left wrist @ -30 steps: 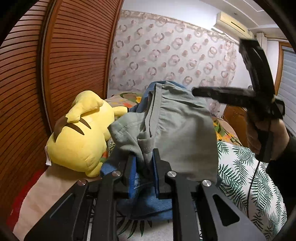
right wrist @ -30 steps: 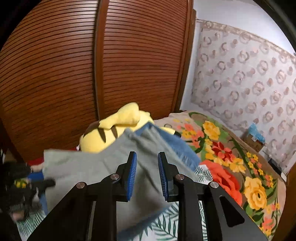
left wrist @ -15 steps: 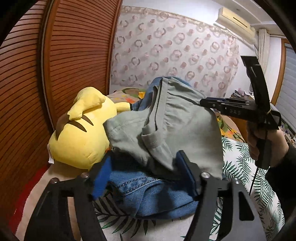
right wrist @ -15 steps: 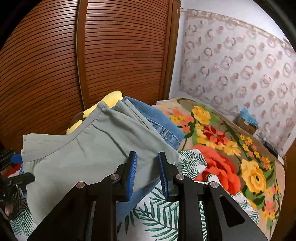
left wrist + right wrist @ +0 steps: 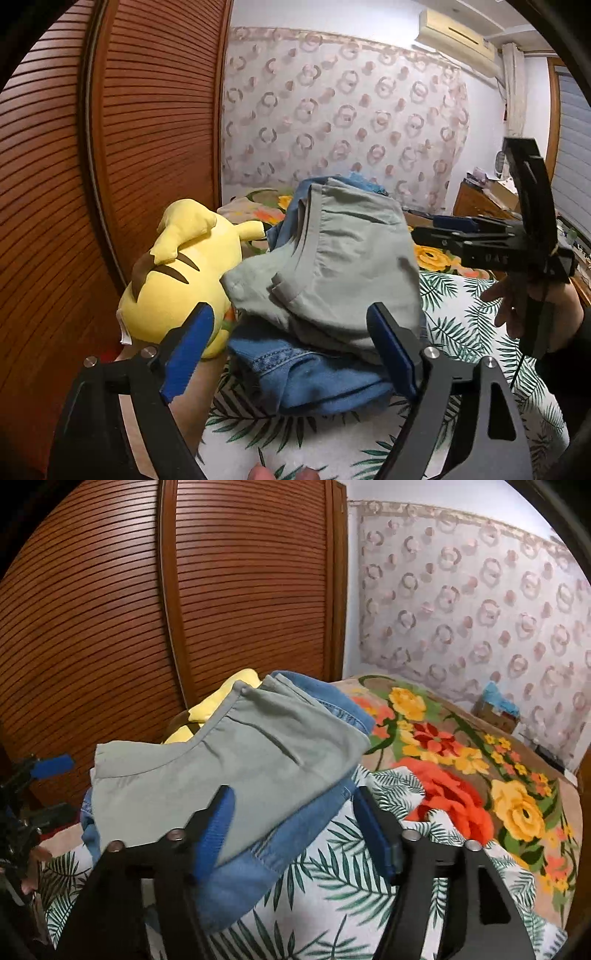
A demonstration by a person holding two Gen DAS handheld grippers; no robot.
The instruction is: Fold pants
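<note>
Both sets of tongs have just sprung apart: the left tongs (image 5: pixel 291 350) stand wide, nothing pinched, and the right tongs (image 5: pixel 295 830) gape likewise. Just beyond them the folded grey-green cotton pants (image 5: pixel 343 273) lie flat atop folded blue denim jeans (image 5: pixel 314 380), long axis running away from the left camera. Beneath is the leaf-print bed sheet (image 5: pixel 325 878). A yellow plush toy (image 5: pixel 177 273) sits beside the stack, then the slatted wooden wardrobe doors (image 5: pixel 240 590).

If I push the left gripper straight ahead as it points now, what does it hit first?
Most likely the folded grey-green pants on the denim pile, dead ahead of the open left gripper; depth is uncertain.
</note>
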